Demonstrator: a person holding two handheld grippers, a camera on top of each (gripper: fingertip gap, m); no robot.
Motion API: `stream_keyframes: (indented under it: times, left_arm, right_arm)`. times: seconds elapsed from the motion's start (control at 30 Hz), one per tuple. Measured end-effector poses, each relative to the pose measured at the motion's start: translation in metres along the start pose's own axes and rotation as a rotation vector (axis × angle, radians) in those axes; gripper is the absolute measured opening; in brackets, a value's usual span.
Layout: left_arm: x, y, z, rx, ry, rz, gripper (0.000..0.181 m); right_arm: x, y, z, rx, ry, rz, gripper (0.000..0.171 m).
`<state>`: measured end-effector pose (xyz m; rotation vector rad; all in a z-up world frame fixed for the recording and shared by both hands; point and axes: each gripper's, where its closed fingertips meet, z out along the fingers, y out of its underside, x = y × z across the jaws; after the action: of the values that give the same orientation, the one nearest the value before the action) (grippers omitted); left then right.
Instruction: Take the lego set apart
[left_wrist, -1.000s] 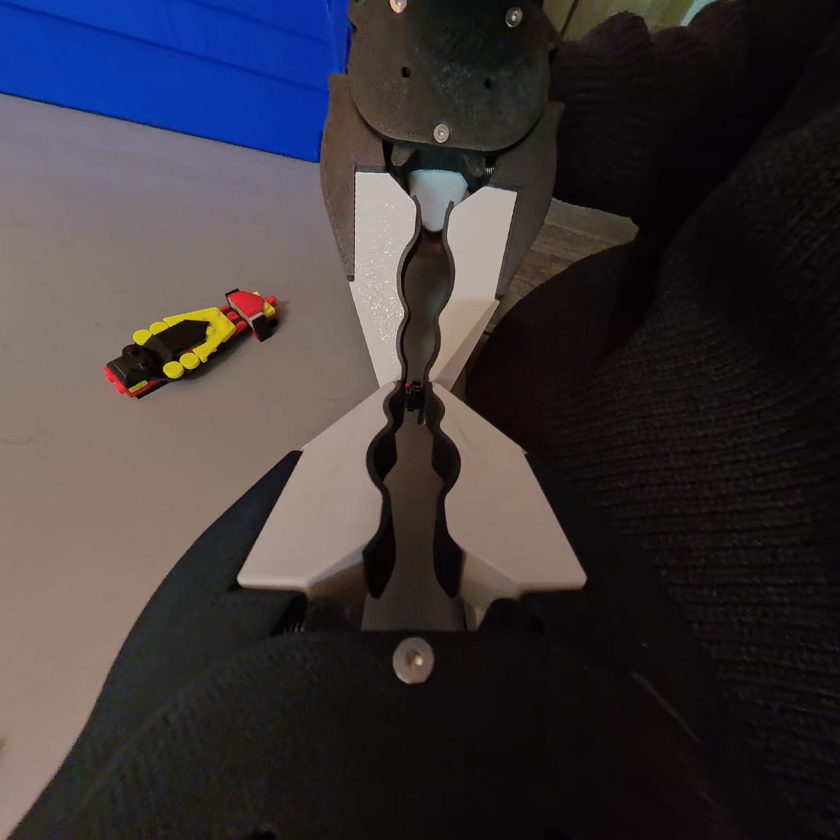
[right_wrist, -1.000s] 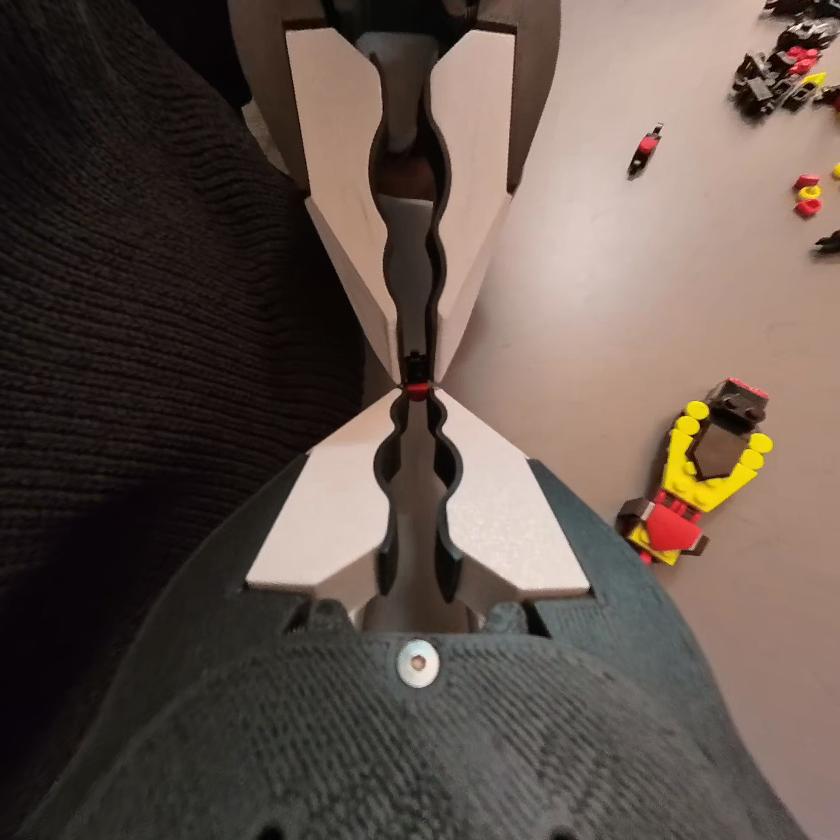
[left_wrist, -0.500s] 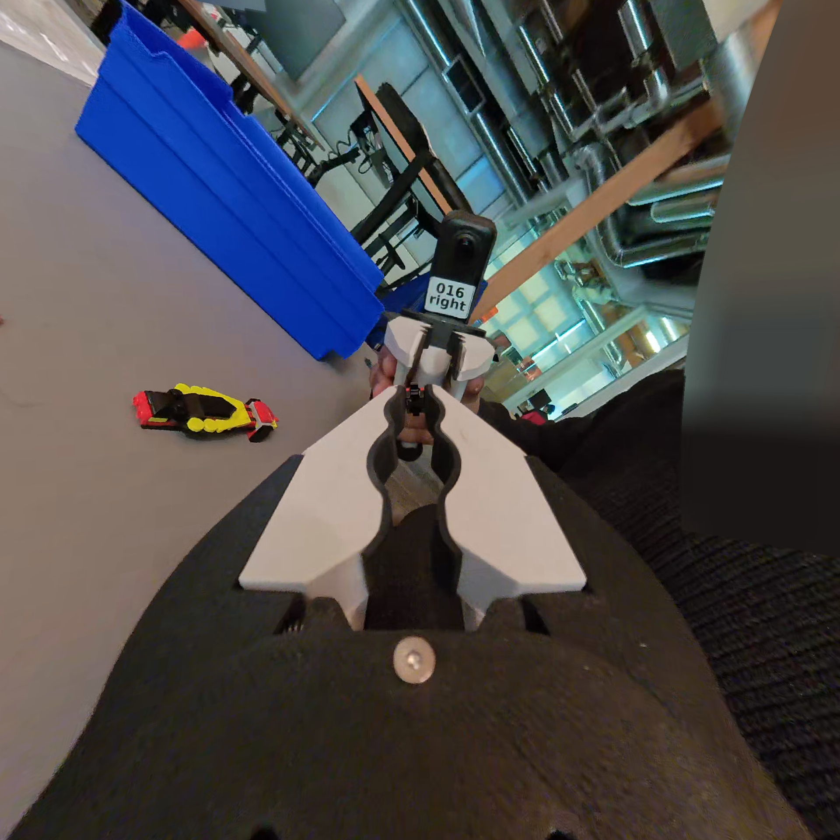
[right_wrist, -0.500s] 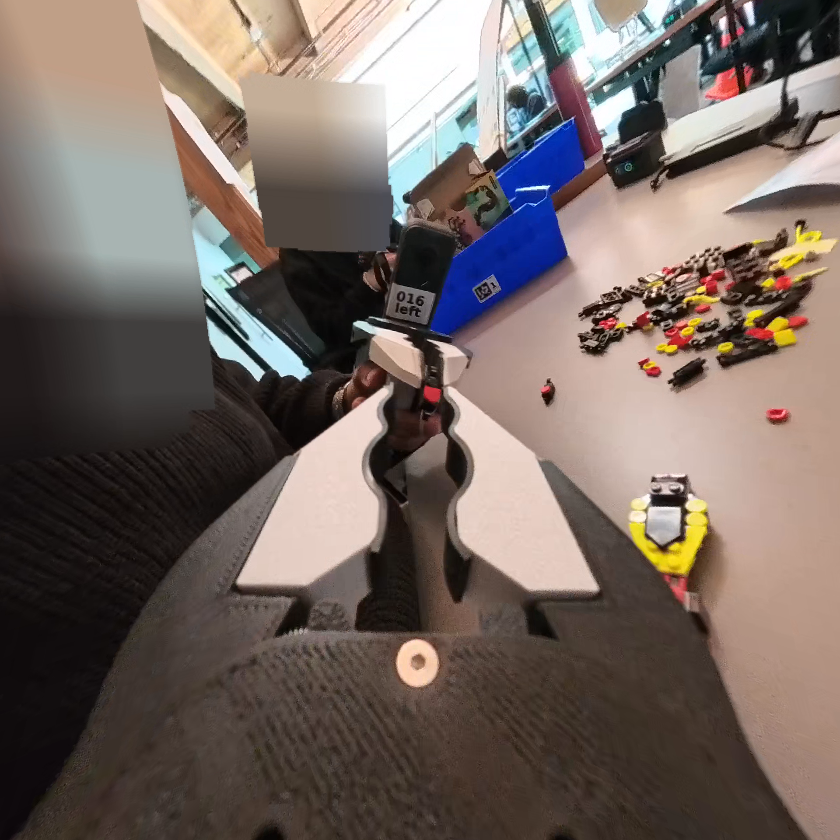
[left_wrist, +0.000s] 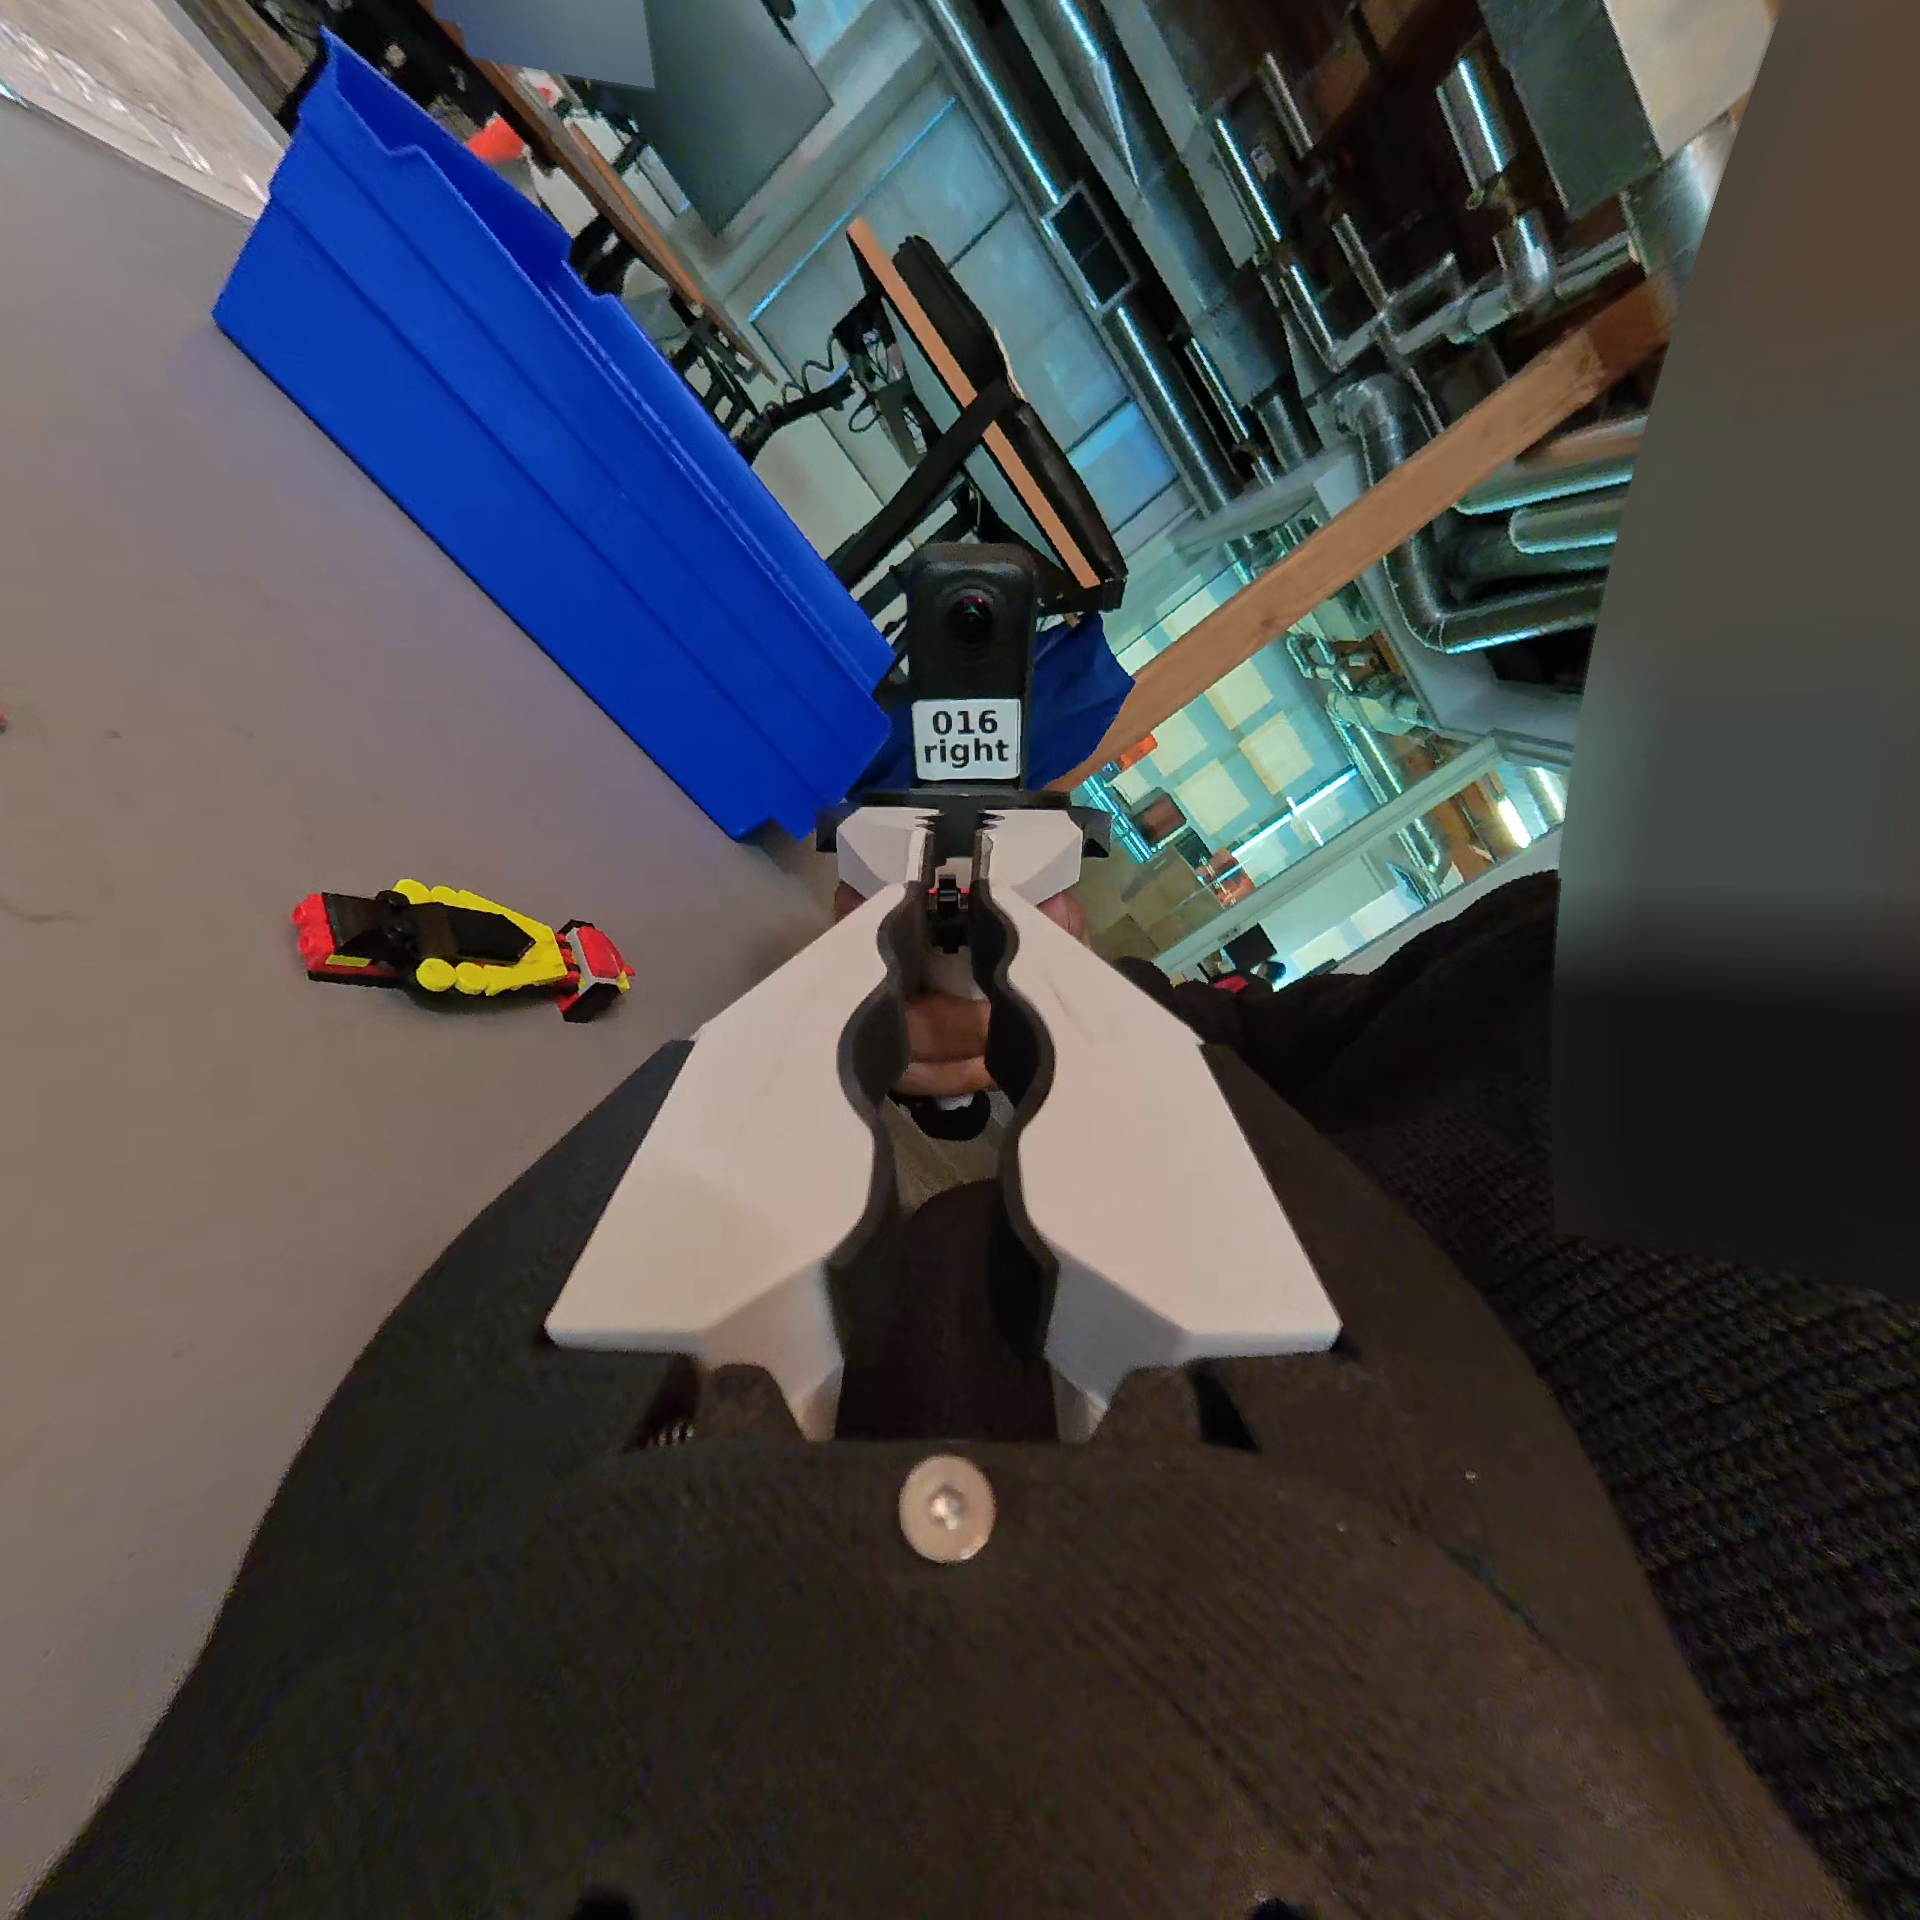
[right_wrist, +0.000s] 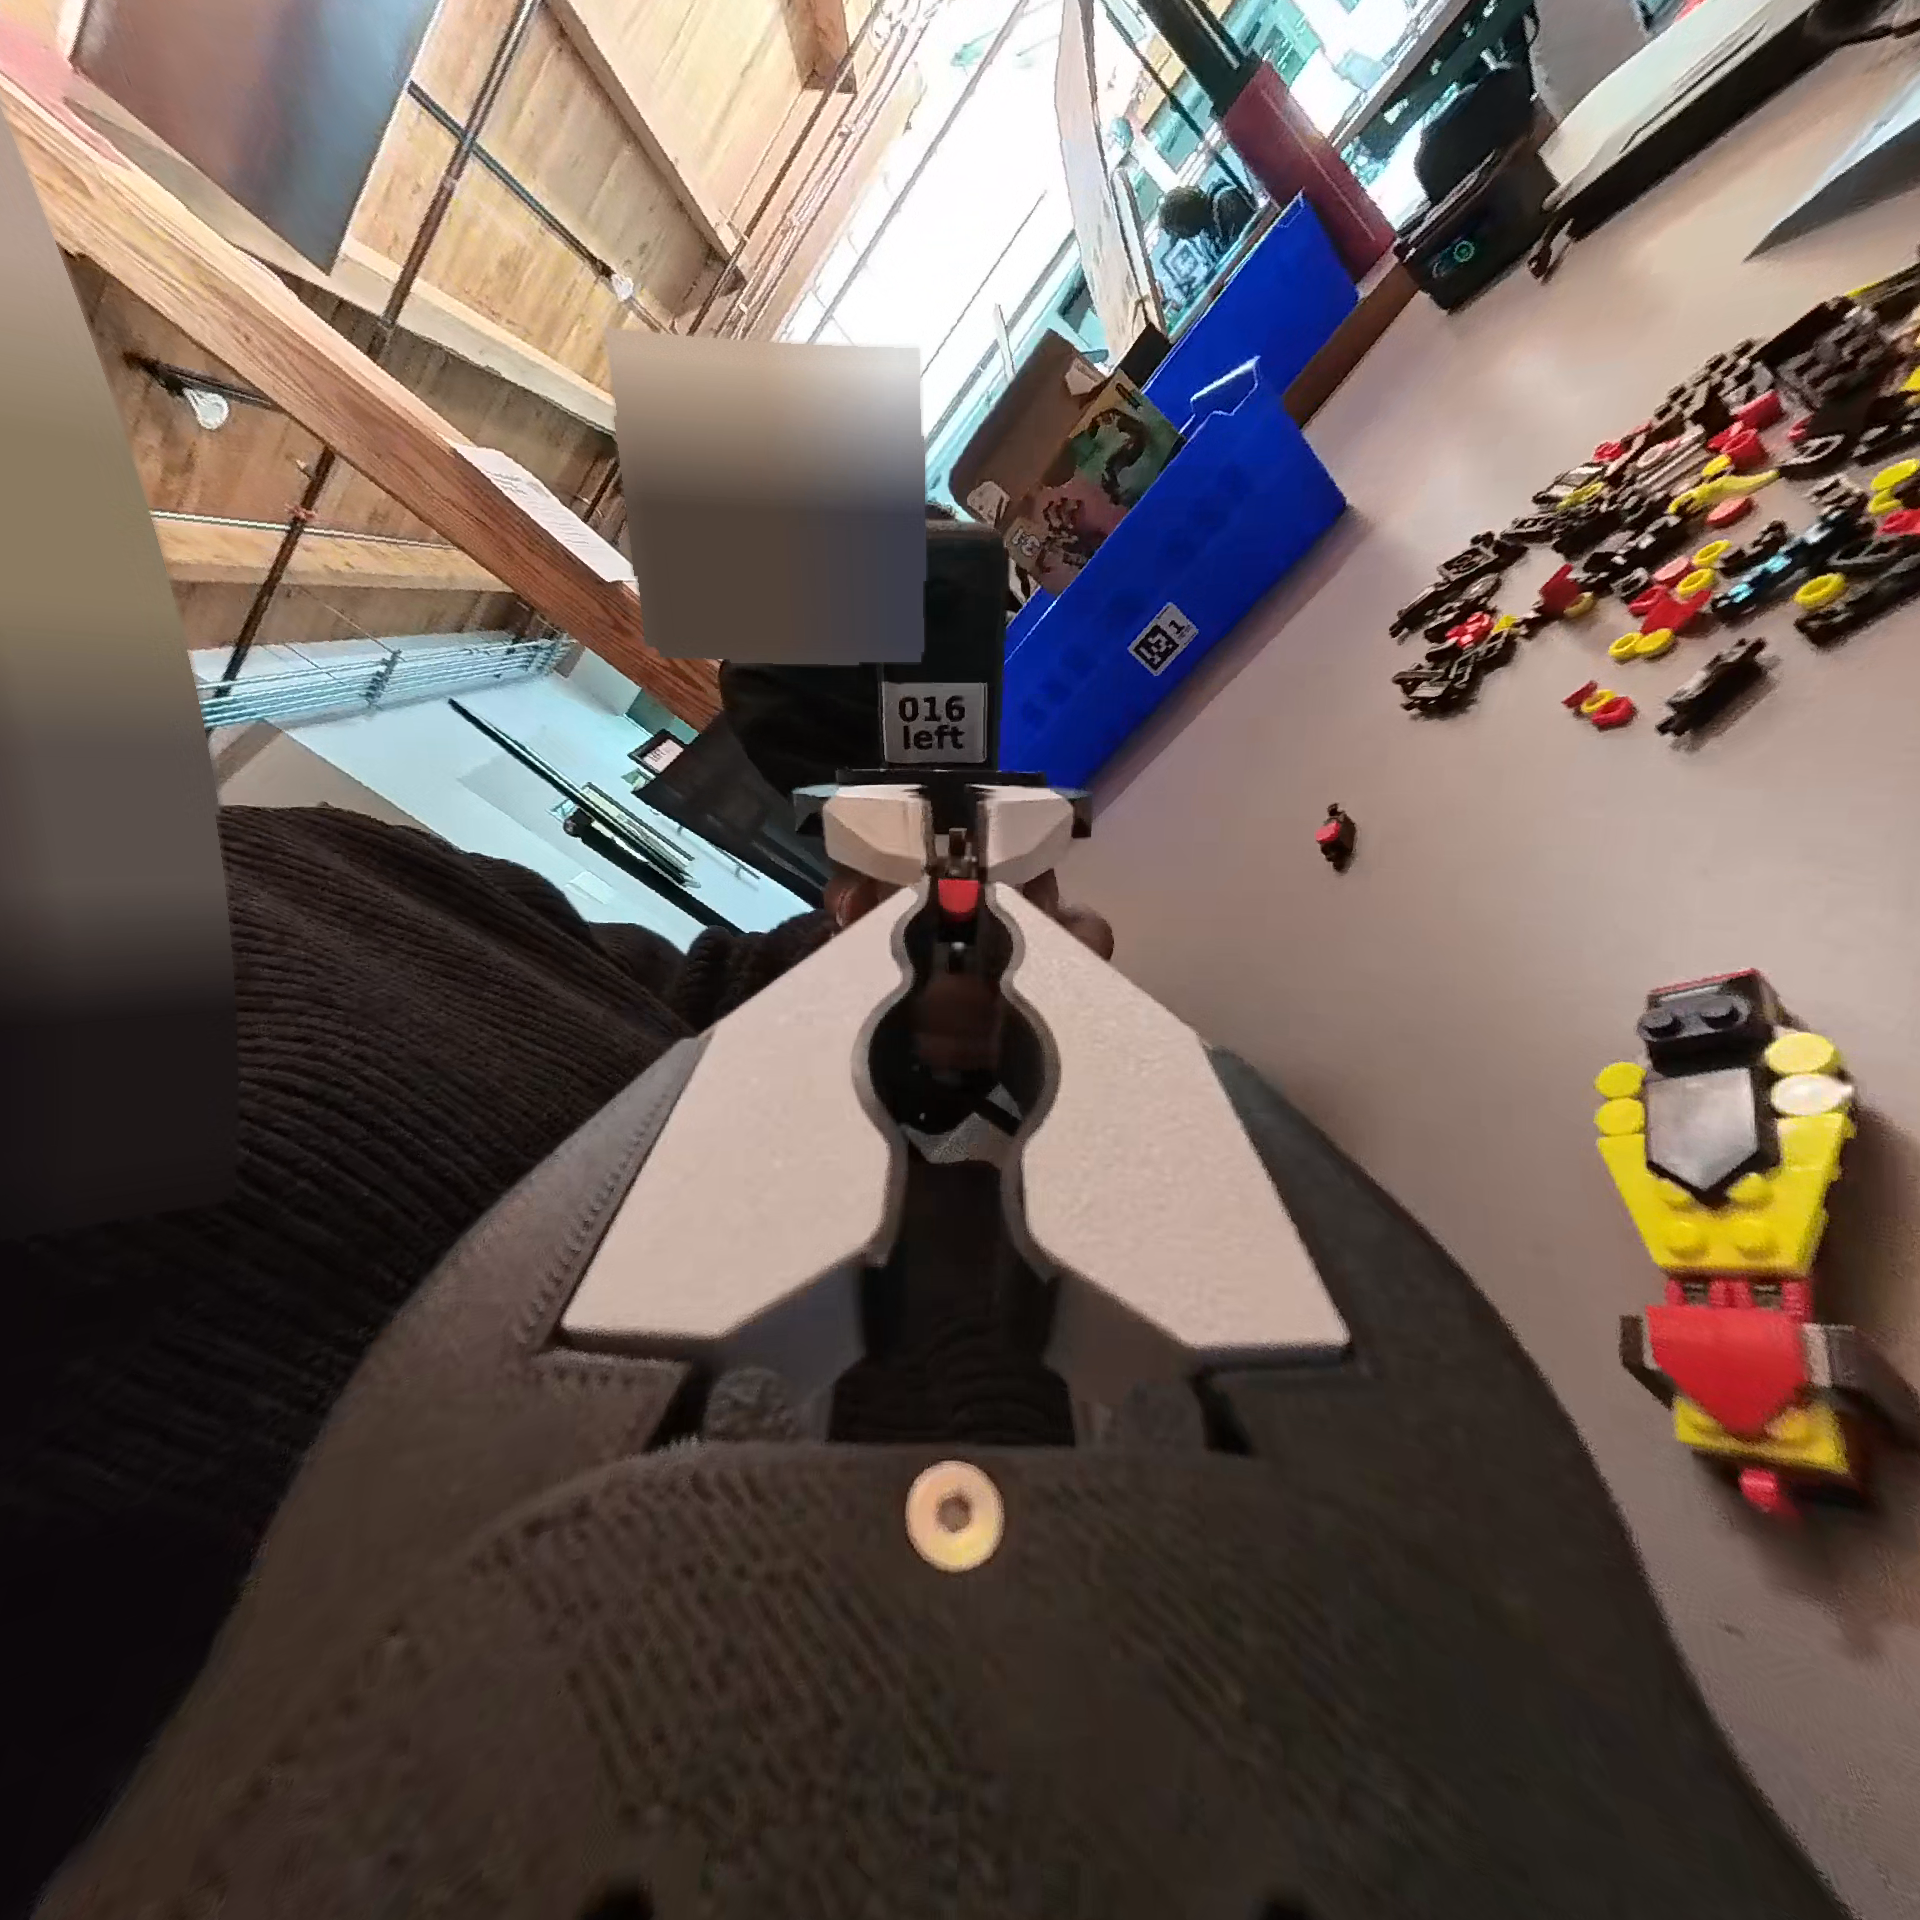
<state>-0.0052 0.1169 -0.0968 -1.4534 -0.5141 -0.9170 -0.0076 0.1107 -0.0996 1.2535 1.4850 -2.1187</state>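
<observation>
- Left wrist view: left gripper (left_wrist: 948, 906) and right gripper (left_wrist: 951, 868) meet tip to tip, jaws of both pinching one small red-and-black piece (left_wrist: 948, 896).
- Right wrist view: the piece's (right_wrist: 956, 896) long axis seems to run gripper to gripper; yellow lego model (right_wrist: 1725, 1226) lies on the counter (right_wrist: 1403, 935), nearer the right.

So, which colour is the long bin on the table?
Blue: the bin shows best in the left wrist view.

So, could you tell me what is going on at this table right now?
A person is pulling a lego set apart with two handheld grippers. The left gripper and the right gripper face each other tip to tip above the table, each shut on a small red and black piece. A yellow, red and black assembly lies on the table, not yet taken apart. Loose pieces already lie scattered farther off, near a blue bin.
</observation>
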Motion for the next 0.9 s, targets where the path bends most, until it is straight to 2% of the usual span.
stream_keyframes:
  times: [0.17,0.47,0.8,0.83,0.9]
  left_arm:
    - [0.002,-0.002,0.000,0.011,-0.005,0.010,0.005]
    - [0.000,0.008,-0.001,-0.110,-0.088,0.246,0.009]
    - [0.001,0.018,0.001,-0.190,-0.129,0.399,0.006]
    - [0.010,0.029,0.004,-0.240,-0.071,0.404,0.000]
    - [0.014,0.052,0.013,-0.301,-0.087,0.462,0.000]
  right_arm:
    - [-0.002,-0.003,0.001,0.021,-0.001,0.002,0.006]
    - [-0.001,-0.003,-0.001,0.078,-0.065,0.191,0.005]
    - [0.002,-0.003,-0.005,0.116,-0.050,0.250,0.005]
    - [0.007,-0.011,-0.010,0.174,-0.030,0.261,0.000]
    - [0.019,-0.031,-0.029,0.231,0.022,0.206,0.000]
